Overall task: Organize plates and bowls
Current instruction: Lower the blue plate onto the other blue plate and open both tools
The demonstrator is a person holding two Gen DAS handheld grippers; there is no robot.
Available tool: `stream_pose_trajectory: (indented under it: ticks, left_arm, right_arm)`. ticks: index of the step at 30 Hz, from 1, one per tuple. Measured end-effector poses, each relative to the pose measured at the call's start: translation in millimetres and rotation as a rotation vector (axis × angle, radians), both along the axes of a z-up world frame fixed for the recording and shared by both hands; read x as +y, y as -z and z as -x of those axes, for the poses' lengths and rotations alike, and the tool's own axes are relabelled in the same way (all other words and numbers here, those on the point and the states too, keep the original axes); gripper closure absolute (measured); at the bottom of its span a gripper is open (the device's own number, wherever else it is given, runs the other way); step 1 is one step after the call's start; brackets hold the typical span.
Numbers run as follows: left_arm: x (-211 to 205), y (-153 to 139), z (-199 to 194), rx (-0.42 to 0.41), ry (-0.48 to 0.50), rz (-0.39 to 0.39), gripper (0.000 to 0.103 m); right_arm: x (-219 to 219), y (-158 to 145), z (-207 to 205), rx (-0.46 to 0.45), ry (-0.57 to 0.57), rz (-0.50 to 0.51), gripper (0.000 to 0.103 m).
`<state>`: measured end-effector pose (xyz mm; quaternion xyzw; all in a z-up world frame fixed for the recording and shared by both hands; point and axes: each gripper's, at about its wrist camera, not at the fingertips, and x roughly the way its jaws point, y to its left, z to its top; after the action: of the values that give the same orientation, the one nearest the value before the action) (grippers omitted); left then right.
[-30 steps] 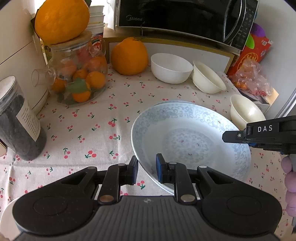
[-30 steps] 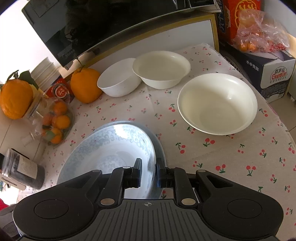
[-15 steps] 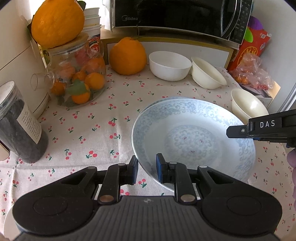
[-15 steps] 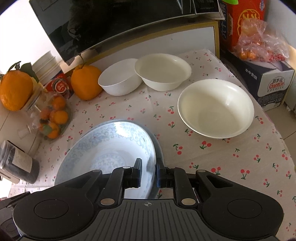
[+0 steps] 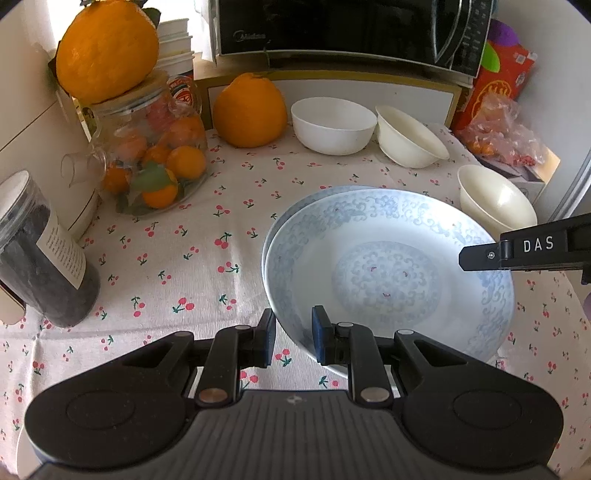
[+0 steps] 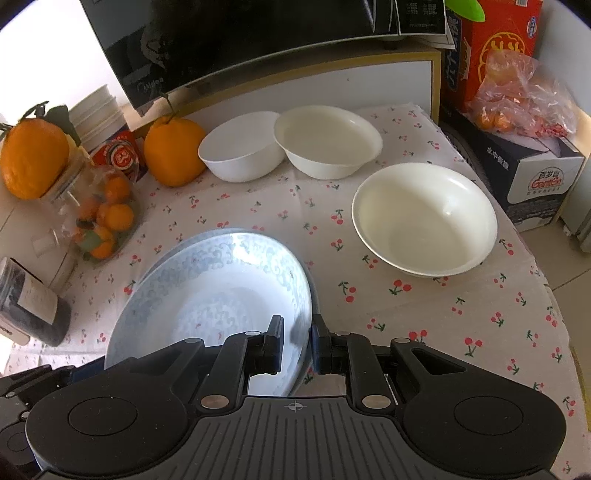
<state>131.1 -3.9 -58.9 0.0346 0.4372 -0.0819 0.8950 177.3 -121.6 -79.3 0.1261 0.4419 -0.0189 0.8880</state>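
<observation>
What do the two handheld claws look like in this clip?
Both the left claw and right claw are matte black plastic: a ribbed grey-black body, two linkage arms with silver pivot pins, and blue pads. Seen from the left wrist camera, the right claw's side bears white "DAS" lettering. No cables are visible.

Microwave (image 5: 343,29), two big oranges (image 5: 250,110), fruit jar (image 5: 155,155), dark canister (image 5: 40,258), perhaps tea, cherry-print cloth (image 5: 166,266).

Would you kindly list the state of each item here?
Blue-patterned plate: held by both grippers over a second plate.
Left gripper: shut on its rim.
Right gripper: shut on its rim.
Three white bowls: upright, empty.
Glass jar: lidded, holding oranges.
</observation>
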Motion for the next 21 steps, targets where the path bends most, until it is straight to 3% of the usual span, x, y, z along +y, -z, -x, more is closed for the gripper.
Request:
stream_pose_trajectory:
  ticks: [7,21]
  left_arm:
    - [-2,-1,2,0.0,0.003,-0.017,0.084]
    - [-3,-1,3,-0.007,0.012,-0.031,0.085]
  right_arm:
    - [15,-2,5,0.03,-0.039,0.11,0.087]
    - [29,3,5,0.076,-0.083,0.198,0.087]
